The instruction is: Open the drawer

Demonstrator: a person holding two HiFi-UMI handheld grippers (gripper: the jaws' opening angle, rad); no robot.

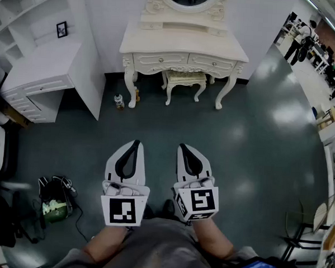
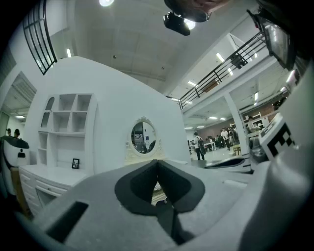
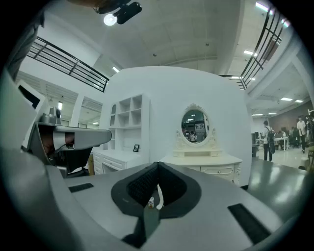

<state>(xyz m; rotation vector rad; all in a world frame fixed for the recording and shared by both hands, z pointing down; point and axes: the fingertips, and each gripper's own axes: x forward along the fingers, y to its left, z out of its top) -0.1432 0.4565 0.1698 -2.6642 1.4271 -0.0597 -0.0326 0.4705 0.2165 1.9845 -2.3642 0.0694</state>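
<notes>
A cream dressing table (image 1: 183,46) stands against the far wall, with an oval mirror above it. Two drawers are in its front, one at the left (image 1: 159,61) and one at the right (image 1: 212,63), and both are closed. My left gripper (image 1: 136,141) and right gripper (image 1: 182,145) are held side by side over the dark floor, well short of the table. Both point level toward it, with their tips together and nothing between them. In the right gripper view the table (image 3: 206,161) shows beyond my shut jaws (image 3: 157,163). In the left gripper view the mirror (image 2: 143,138) shows above my jaws (image 2: 158,161).
A small stool (image 1: 184,79) is tucked under the dressing table, and a bottle (image 1: 119,102) stands on the floor by its left leg. A white desk (image 1: 42,68) with shelves fills the left corner. A bag (image 1: 54,202) lies at the lower left. People stand far off at the right.
</notes>
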